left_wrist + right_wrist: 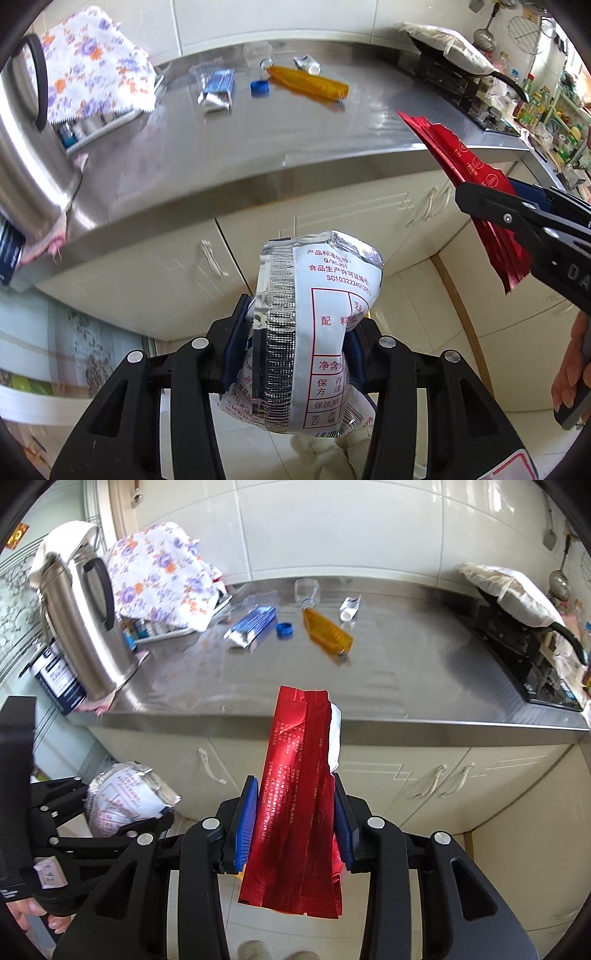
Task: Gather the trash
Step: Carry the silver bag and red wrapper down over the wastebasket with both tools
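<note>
I hold a crumpled silver food packet (pixel 314 332) clamped in my left gripper (pixel 295 332) and a red foil wrapper (pixel 299 794) pinched in my right gripper (pixel 295 812), both off the steel counter (pixel 369 672); either slick, loosely held wrapper may slip to the floor.

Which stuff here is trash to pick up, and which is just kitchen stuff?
Trash:
silver wrapper in the left gripper
red packet in the right gripper
blue packet
blue cap
orange wrapper
small tube

Just kitchen stuff:
steel kettle
floral cloth
stove
</note>
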Available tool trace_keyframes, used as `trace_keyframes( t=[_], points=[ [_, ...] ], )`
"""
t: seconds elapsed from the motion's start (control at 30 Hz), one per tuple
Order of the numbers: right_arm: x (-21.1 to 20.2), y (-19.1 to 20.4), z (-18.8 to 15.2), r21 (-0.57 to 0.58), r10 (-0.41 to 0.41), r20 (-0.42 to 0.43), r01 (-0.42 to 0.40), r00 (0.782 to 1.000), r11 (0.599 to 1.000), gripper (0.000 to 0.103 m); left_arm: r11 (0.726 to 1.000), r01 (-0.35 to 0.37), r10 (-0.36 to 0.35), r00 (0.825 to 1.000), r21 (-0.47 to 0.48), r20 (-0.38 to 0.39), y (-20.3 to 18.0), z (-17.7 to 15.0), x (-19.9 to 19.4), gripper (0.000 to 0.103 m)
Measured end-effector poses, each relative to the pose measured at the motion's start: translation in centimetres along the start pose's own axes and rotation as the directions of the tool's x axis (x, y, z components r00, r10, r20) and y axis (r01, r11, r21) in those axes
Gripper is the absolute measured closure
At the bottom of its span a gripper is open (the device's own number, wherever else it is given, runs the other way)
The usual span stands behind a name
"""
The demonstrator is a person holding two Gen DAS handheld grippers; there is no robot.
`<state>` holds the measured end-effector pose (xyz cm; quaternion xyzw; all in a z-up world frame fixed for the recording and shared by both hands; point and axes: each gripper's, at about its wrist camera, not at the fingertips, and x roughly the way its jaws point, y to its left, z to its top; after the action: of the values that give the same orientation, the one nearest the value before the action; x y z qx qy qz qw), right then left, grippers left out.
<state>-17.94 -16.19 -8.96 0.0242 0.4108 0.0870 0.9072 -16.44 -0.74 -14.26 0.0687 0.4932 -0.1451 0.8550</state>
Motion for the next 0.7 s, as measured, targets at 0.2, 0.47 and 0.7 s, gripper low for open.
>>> trace_keyframes(
  t=[0.2,0.47,0.7],
  points=[
    [1.4,0.0,-1.5,-0.046,0.068,-0.048,-0.071,0.997,0.996,0.064,1.0,-0.027,0.026,0.998,-0.015,-0.054,-0.7,-1.5,2.1,0.057],
    [5.5,-0.5,-4.4,-0.085,0.177,-0.165,-0.193,0.97,0.978,0.064,0.999,-0.04,0.039,0.991,-0.007,-0.124,-1.1,-3.6,6.3,0.057],
    [12.0,-1.0,-7.6,-0.112,0.186,-0.303,-0.228,0.935,0.967,0.064,1.0,-0.004,0.007,0.982,0.013,-0.188,-0.2,-4.6,12.4,0.057]
  ],
)
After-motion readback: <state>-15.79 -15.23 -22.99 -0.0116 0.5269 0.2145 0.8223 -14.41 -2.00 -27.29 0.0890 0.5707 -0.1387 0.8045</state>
